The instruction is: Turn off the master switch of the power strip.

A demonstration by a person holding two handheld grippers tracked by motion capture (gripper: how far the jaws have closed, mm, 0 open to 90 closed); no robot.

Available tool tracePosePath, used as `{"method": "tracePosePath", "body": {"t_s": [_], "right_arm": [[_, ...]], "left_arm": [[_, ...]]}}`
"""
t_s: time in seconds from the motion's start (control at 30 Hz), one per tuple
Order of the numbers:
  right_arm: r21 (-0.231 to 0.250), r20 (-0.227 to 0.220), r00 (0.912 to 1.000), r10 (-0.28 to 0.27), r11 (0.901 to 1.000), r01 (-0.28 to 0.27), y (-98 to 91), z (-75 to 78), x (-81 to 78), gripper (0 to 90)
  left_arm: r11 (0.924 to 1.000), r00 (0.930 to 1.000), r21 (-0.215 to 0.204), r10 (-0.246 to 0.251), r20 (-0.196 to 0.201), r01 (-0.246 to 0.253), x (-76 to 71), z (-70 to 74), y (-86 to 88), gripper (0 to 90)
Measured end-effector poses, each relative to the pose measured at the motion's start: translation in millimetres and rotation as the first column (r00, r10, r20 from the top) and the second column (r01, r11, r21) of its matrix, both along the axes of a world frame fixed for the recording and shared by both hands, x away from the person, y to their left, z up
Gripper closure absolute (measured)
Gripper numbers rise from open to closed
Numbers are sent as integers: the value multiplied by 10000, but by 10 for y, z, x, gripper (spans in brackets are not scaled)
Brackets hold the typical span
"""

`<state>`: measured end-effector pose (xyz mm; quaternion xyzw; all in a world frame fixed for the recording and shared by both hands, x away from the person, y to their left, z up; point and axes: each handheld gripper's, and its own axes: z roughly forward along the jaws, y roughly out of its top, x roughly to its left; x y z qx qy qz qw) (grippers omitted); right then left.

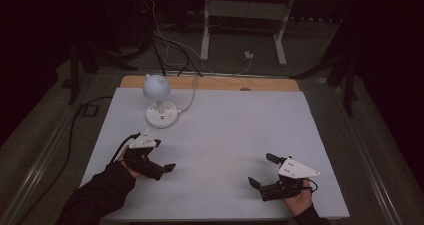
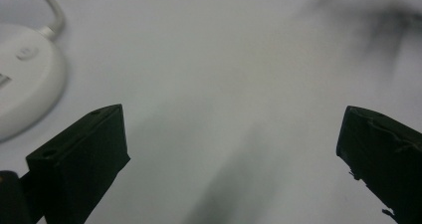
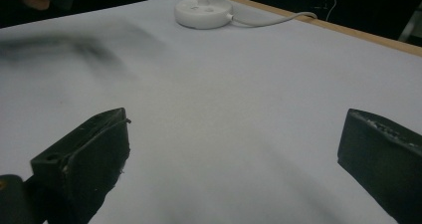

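Though near, lamp (image 1: 161, 102) beyond left tongs (image 1: 162, 157).

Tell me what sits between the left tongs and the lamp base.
Nothing: the high view shows bare white table between the left tongs and the lamp base.

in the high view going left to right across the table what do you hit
left tongs → white desk lamp → its white cable → right tongs. Both tongs are open on the white table cover.
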<state>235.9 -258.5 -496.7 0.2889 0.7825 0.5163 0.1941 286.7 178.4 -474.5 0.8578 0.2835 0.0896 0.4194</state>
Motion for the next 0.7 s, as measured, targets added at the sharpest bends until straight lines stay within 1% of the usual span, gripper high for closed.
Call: {"method": "tracePosePath", "body": {"t_s": [0.03,0.23,0.33,0.4,0.5,0.57,0.63,0.7], "right_arm": [[13,-4,10000,3,10000,-3,0,1,0,0],[-22,-18,10000,38,10000,-38,1,-1,-2,0],[-70,-54,10000,48,10000,-48,2,-7,0,0],[-47,-45,10000,64,10000,-64,5,-4,-3,0],[-65,-72,10000,54,10000,-55,3,-9,-1,0],[-86,-71,9999,73,9999,-73,6,-10,-1,0],[-65,-104,9999,73,10000,-73,9,-13,3,0],[-95,-141,9999,79,9999,-80,12,-16,3,0]], "left_arm": [[10000,10000,66,-26,35,26,-21,-15,5,3],[9997,9996,141,-216,172,214,-138,-118,76,4],[9991,9989,248,-365,303,358,-204,-182,119,4],[9989,9983,310,-363,452,349,-250,-212,152,3],[9997,9986,45,-250,469,248,-315,-248,218,3],[9997,9983,198,-135,573,124,-353,-265,256,4],[10000,9991,14,4,430,-5,-380,-282,297,4],[9998,9985,59,190,516,-193,-415,-306,328,4]]}}
